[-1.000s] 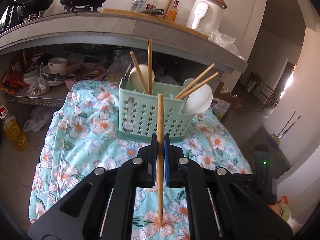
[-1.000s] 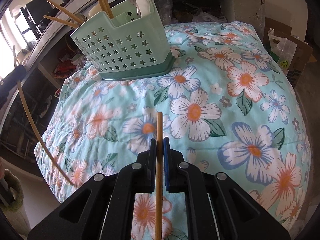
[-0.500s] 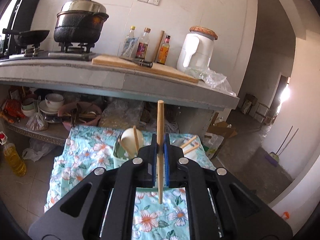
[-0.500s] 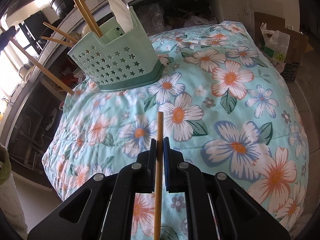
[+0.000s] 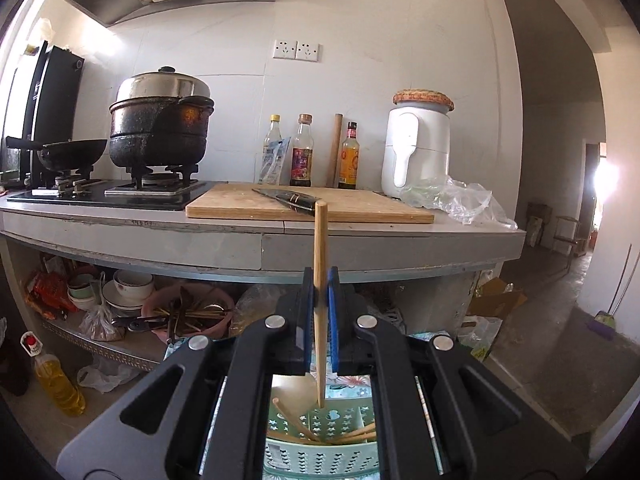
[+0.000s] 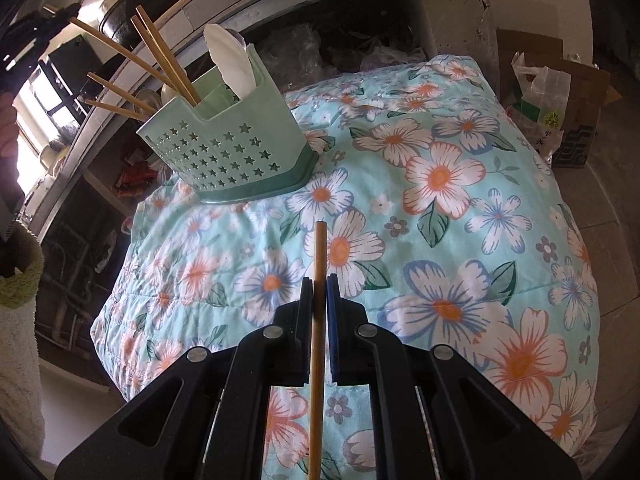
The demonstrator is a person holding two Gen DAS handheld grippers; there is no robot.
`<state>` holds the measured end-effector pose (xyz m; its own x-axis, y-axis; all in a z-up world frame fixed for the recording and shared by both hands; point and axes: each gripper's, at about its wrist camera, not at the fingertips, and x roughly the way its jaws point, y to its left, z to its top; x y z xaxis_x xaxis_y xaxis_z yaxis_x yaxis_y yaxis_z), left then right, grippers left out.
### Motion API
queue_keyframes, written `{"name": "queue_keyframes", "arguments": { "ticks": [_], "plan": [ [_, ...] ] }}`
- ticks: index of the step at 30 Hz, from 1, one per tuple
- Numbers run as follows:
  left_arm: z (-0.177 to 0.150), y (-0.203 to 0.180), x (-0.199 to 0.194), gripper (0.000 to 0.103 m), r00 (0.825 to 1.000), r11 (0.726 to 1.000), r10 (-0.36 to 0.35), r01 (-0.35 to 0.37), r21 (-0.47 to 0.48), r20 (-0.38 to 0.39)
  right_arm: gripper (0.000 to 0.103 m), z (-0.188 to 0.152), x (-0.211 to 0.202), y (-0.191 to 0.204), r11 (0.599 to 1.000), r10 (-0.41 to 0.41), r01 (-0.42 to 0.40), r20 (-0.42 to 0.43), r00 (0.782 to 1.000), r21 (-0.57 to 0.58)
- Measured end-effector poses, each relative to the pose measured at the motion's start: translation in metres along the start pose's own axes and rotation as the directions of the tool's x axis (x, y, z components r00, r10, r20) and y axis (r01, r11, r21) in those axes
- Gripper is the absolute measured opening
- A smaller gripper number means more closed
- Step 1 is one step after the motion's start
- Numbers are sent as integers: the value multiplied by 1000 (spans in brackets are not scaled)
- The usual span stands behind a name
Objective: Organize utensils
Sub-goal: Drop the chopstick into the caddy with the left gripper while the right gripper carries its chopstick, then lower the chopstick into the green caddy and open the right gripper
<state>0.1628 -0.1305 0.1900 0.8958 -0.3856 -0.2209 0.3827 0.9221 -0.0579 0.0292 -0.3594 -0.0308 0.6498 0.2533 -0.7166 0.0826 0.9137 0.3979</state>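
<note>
Left gripper (image 5: 320,284) higher, over green caddy (image 5: 320,432) (wooden chopstick (image 5: 320,248) upright)

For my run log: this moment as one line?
left gripper: shut on chopstick, above green holder | right gripper: shut on second chopstick, over floral cloth

A blackened pot (image 5: 160,128) sits on a gas stove (image 5: 120,192), beside a wooden cutting board (image 5: 308,210), sauce bottles (image 5: 302,152) and a floral cloth (image 6: 440,240).
</note>
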Motion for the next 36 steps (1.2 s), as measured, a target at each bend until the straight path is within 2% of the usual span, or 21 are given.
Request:
{"name": "queue_keyframes", "arguments": {
  "ticks": [2,6,8,9,13,20,23,26,29,32,34,36],
  "plan": [
    [-15,-3,15,5,1000,999,-15,15,31,-4,7,1,-1,0,1000,-1,1,2,1000,-3],
    [-50,-1,36,7,995,998,-41,46,49,-95,7,2,-4,1,1000,-4,4,4,1000,-10],
    [-59,4,35,16,993,998,-48,51,25,-109,7,1,-3,1,1000,-8,8,1,1000,-14],
    [-61,7,34,25,992,999,-50,51,8,-113,7,1,-3,1,1000,-11,11,-2,1000,-16],
    [-61,18,14,45,994,998,-59,56,-41,-90,7,3,-4,2,1000,-19,19,0,1000,-19],
    [-68,36,-48,68,997,996,-67,65,-57,-33,7,13,-15,11,999,-22,24,38,999,-42],
    [-87,47,-68,75,996,994,-67,61,-88,-60,7,23,-26,24,998,-6,11,75,997,-67],
    [-118,57,-81,79,989,993,-61,46,-108,-137,7,37,-38,42,994,18,-4,126,992,-110],
    [-153,67,-95,81,979,990,-38,11,-137,-199,7,55,-52,64,987,51,-20,195,979,-160],
    [-187,73,-101,82,959,986,-47,0,-169,-278,7,81,-66,91,976,72,-10,278,958,-217],
    [-205,74,-106,82,947,988,-45,-4,-152,-317,7,101,-77,111,968,91,-2,347,933,-250],
    [-217,73,-111,83,940,993,-41,0,-120,-339,7,122,-87,128,963,115,4,423,899,-270]
  ]
}}
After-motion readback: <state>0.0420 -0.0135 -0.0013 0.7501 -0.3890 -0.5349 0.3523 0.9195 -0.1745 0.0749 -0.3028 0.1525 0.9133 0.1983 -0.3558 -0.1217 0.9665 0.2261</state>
